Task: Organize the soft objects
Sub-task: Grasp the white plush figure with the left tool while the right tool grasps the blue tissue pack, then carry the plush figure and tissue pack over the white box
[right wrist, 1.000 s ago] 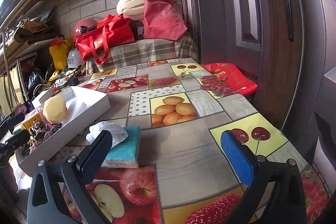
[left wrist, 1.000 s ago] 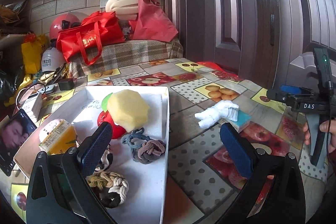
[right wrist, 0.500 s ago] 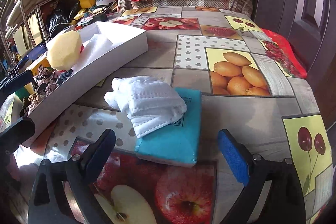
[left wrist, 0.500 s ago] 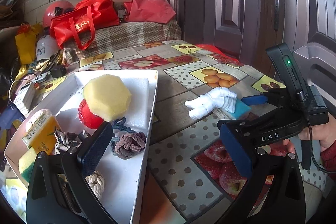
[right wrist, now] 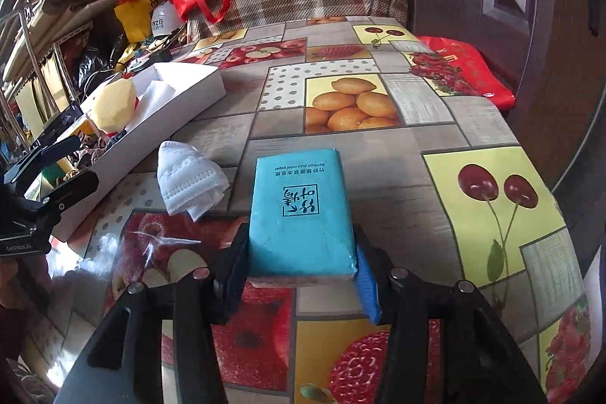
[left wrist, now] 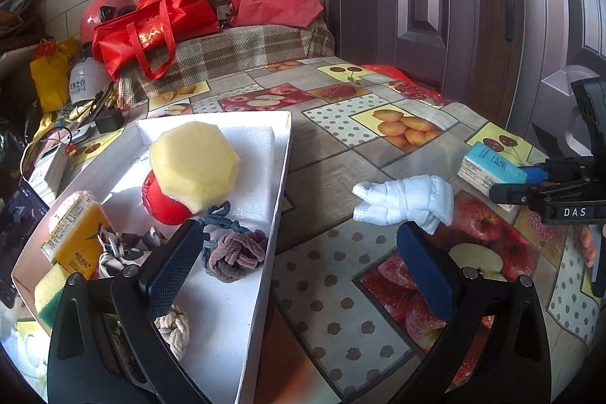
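A blue tissue pack (right wrist: pixel 303 207) sits between the pads of my right gripper (right wrist: pixel 299 264). The jaws are closing and both pads press its sides. In the left wrist view the pack (left wrist: pixel 488 165) is tilted up at the right gripper's (left wrist: pixel 530 184) tip. A folded white face mask (right wrist: pixel 189 184) lies on the tablecloth just left of the pack. My left gripper (left wrist: pixel 297 233) is open and holds nothing, over the right rim of a white box (left wrist: pixel 282 169), with the mask (left wrist: pixel 409 199) beyond its right finger. The box holds a yellow sponge (left wrist: pixel 193 165), a red ball (left wrist: pixel 159 203) and knotted hair ties (left wrist: pixel 235 248).
The fruit-print tablecloth (right wrist: pixel 416 139) runs to an edge at the right by a dark door (left wrist: pixel 454 6). Red bags (left wrist: pixel 159 21) and a helmet (left wrist: pixel 102 14) are piled at the far end. Cables, a phone and small packets crowd the left of the box.
The right gripper dropped toward the tissue pack and closed around it. The mask, which lay on the pack, is now on the table beside it. The left gripper shifted a little toward the box.
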`<state>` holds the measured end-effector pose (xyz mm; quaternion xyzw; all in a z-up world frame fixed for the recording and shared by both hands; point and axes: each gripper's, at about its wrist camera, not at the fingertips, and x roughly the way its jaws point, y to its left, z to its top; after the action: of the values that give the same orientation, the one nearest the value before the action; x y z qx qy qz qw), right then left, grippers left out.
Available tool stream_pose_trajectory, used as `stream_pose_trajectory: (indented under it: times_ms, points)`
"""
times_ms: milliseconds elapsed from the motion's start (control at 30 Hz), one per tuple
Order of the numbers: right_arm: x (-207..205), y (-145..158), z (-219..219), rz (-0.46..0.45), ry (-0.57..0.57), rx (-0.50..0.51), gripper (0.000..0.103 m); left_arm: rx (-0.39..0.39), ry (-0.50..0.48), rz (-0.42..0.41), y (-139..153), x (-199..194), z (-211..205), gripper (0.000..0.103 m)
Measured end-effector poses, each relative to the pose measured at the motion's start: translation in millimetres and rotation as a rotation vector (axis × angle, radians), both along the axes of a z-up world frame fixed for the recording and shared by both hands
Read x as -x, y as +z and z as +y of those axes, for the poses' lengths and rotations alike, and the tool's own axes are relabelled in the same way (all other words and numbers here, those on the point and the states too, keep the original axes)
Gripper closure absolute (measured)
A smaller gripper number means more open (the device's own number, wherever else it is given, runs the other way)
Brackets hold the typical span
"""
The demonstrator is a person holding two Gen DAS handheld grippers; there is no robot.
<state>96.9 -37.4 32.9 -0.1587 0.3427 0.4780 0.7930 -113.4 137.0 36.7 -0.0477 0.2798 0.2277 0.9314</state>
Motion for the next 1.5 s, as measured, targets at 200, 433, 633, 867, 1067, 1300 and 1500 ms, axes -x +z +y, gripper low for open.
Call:
stream_pose_trajectory:
  times_ms: [200,433,633,867,1067,1300,1500]
  points:
    - [-39.4,-10.6,-41.4,0.123,-0.146,-0.029,0.053,0.068,-0.060,0.012,-2.2,-28.4,-5.0,0.000]
    - [-36.5,-11.0,-41.8,0.157,-0.107,-0.060,0.053,0.084,-0.129,0.077,-5.3,-87.3,-28.3,0.000]
    - [-39.6,-12.5,-44.8,0.195,-0.094,-0.085,0.053,0.081,-0.130,0.182,-15.4,-126.5,-30.7,0.000]
    - [-38.7,-12.0,-45.4,0.200,-0.093,-0.093,0.053,0.163,-0.177,0.188,-21.7,-126.5,-24.5,0.033]
    - [-26.9,0.9,-49.8,0.141,-0.100,-0.175,0.053,0.089,-0.158,0.026,1.8,-100.4,-33.6,0.033]
    - [-1.6,23.9,-44.9,-0.031,-0.142,-0.302,0.053,-0.012,-0.090,-0.153,21.7,-59.1,-41.8,0.033]
    - [17.4,30.3,-27.5,-0.167,-0.152,-0.311,0.053,-0.030,-0.056,-0.212,26.1,-33.5,-38.3,0.033]
